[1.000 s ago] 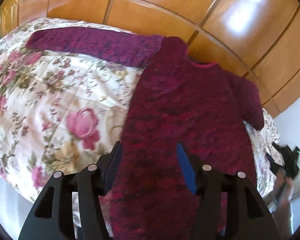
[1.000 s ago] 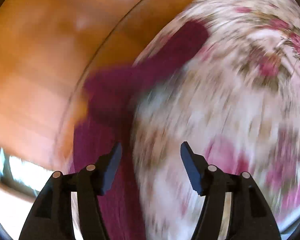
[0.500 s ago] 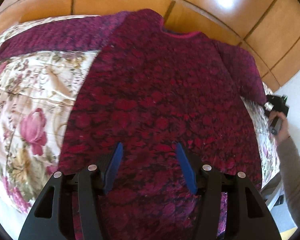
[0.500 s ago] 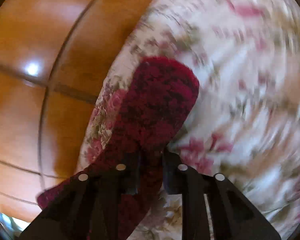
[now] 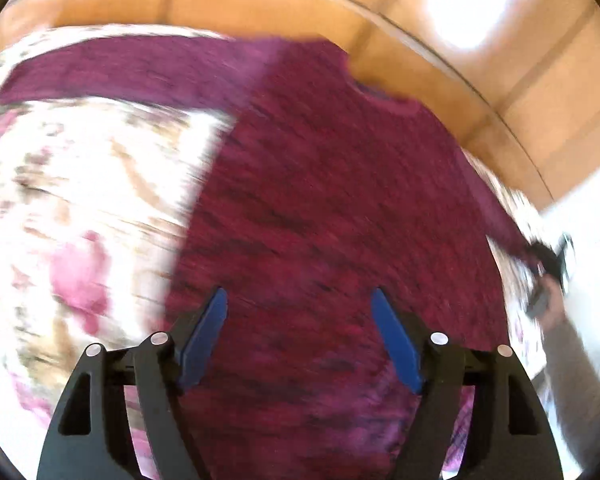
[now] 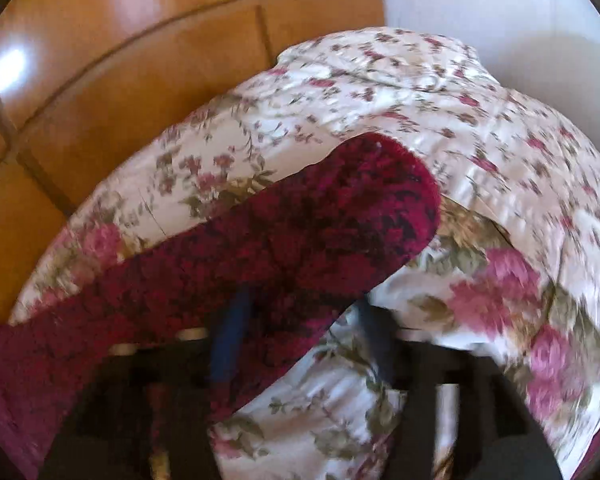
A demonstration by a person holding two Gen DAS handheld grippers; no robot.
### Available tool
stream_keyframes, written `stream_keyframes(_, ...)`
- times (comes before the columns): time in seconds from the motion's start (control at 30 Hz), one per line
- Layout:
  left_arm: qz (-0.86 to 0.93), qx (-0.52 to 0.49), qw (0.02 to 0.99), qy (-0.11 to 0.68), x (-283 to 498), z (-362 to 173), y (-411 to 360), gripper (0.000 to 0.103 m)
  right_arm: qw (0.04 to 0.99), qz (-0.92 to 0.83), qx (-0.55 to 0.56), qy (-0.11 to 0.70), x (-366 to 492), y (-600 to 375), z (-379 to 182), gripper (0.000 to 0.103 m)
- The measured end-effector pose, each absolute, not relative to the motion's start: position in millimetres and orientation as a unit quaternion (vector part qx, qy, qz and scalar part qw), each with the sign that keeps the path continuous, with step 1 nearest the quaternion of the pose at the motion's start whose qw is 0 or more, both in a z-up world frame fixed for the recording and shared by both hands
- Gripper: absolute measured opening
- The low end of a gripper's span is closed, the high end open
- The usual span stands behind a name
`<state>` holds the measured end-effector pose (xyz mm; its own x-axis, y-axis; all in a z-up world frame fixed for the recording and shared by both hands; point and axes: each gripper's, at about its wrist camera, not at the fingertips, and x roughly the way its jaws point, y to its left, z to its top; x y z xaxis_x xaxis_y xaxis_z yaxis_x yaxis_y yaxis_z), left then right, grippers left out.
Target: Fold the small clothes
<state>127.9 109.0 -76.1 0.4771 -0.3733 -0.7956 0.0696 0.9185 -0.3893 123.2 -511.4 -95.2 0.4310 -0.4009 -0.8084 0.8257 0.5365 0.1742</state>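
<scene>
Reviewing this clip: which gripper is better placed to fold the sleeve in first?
Probably the right gripper: its opening jaws straddle the sleeve near the cuff. The left gripper, also opening, hovers over the sweater body.

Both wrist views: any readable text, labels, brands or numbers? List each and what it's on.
None readable in either view.
Sweater: no tag or label shows at the neckline; the left wrist view is motion-blurred.
Floral bedspread: a flower print only, no lettering.
Wooden wardrobe panels: plain, no markings.
Left gripper and right gripper: no markings legible on the black bodies; the right one is blurred.
</scene>
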Motion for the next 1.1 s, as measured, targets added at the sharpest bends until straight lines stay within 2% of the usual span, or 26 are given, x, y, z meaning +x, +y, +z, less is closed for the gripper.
stream_keyframes(0.17, 0.002, -0.223, 0.859, 0.461, 154.0, -75.8, 216.2, 0.074, 0.843, -0.317, 0.263, 0.347, 113.2, -452.2, -50.6, 0.094)
stream_keyframes(0.3, 0.106, -0.27, 0.848, 0.444, 176.2, -87.0, 294.1, 0.074, 0.88, -0.183, 0.234, 0.37, 134.5, -361.0, -37.5, 0.094)
stream_keyframes(0.43, 0.178, -0.333, 0.83, 0.411, 201.2, -95.0, 367.2, 0.074, 0.886, -0.071, 0.205, 0.409, 153.4, -270.3, -50.5, 0.094)
stream_keyframes(0.57, 0.196, -0.328, 0.835, 0.396, 231.6, -92.5, 401.3, 0.074, 0.876, -0.017, 0.172, 0.45, 171.8, -194.4, -78.5, 0.094)
stream_keyframes(0.77, 0.192, -0.321, 0.836, 0.401, 280.4, -104.5, 430.7, 0.073, 0.877, -0.06, 0.117, 0.462, 182.2, -166.6, -94.0, 0.1)
stream_keyframes(0.8, 0.19, -0.319, 0.835, 0.405, 287.5, -108.2, 433.9, 0.06, 0.876, -0.061, 0.118, 0.464, 183.0, -167.5, -96.0, 0.1)
stream_keyframes(0.83, 0.179, -0.316, 0.835, 0.413, 295.6, -114.2, 433.4, 0.027, 0.875, -0.061, 0.119, 0.465, 184.4, -168.7, -97.9, 0.101)
stream_keyframes(0.9, 0.175, -0.303, 0.833, 0.429, 303.4, -117.4, 435.6, 0.007, 0.874, -0.063, 0.111, 0.469, 185.2, -169.2, -100.5, 0.101)
stream_keyframes(1.1, 0.213, -0.293, 0.859, 0.362, 268.6, -75.6, 457.6, 0.002, 0.876, -0.071, 0.094, 0.467, 185.1, -165.3, -102.2, 0.101)
